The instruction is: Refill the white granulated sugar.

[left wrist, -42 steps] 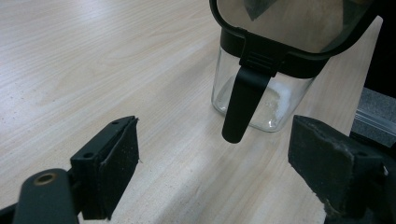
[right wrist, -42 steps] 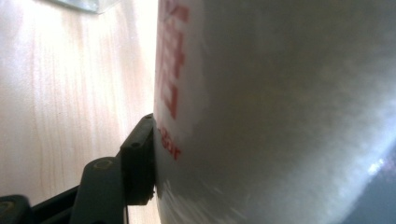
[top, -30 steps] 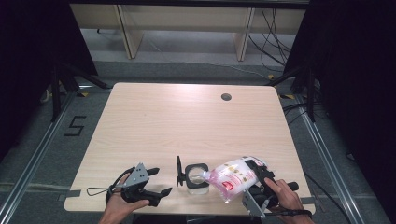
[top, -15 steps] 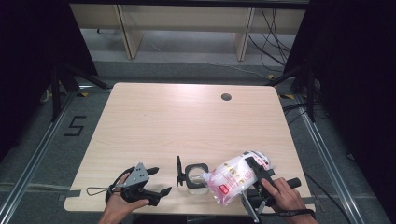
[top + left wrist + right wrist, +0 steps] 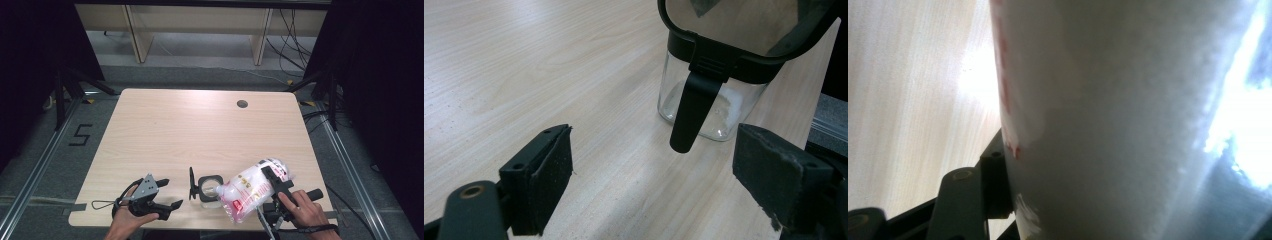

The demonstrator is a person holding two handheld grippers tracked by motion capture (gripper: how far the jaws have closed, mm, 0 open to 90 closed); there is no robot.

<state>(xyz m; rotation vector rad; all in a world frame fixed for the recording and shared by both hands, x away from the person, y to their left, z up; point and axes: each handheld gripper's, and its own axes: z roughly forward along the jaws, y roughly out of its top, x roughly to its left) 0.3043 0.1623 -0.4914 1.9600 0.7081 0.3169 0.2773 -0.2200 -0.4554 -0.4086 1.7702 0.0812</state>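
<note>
We tip the bag of white granules, pinched in right gripper fingers, over the open jar; little poured yet; left gripper fingers spread, idle.

Table evenly lit from above, dark surroundings, right gripper view blurred, glaring.

My right hand-held gripper now sits a little nearer the worktop's front edge than a second ago, tipping the white bag it clamps. The bag's lower end hangs closer to me, while its mouth reaches the open top of the clear jar.
</note>
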